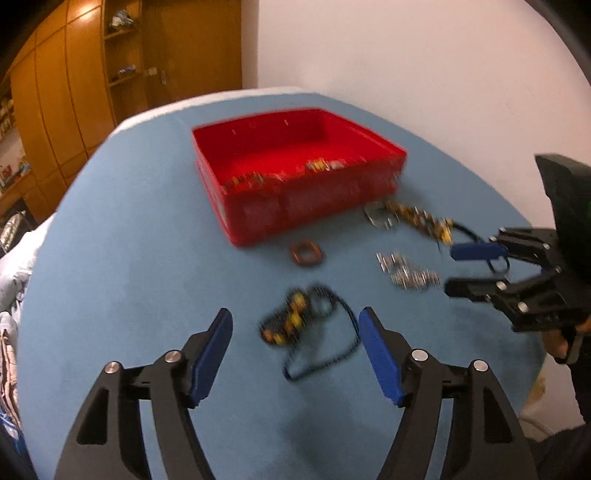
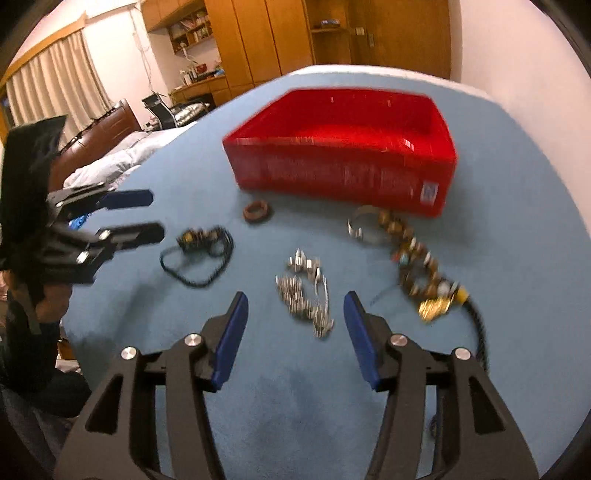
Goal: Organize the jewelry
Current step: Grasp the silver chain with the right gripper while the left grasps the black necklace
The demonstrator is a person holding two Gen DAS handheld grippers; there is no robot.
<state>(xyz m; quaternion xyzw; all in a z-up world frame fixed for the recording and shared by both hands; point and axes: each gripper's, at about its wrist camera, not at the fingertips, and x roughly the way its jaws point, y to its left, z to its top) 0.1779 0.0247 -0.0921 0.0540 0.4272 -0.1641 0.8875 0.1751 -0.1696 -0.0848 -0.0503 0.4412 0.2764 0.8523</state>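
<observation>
A red box (image 1: 295,192) (image 2: 343,173) stands on the blue table (image 1: 129,258) (image 2: 295,387) with some jewelry inside. In front of it lie a brown ring-shaped bracelet (image 1: 306,253) (image 2: 256,211), a black cord necklace with yellow beads (image 1: 295,321) (image 2: 201,243), a silver chain pile (image 1: 406,271) (image 2: 306,295), a silver bangle (image 1: 378,216) (image 2: 364,225) and a long beaded necklace (image 1: 424,219) (image 2: 421,269). My left gripper (image 1: 295,321) (image 2: 155,216) is open around the black cord necklace, just above it. My right gripper (image 2: 295,304) (image 1: 450,267) is open over the silver chain pile.
The table's far edge meets a white wall on the right. Wooden wardrobes (image 2: 295,33) and a bed (image 2: 122,155) lie beyond the table. The person's hand (image 1: 561,339) holds the right gripper at the table's right edge.
</observation>
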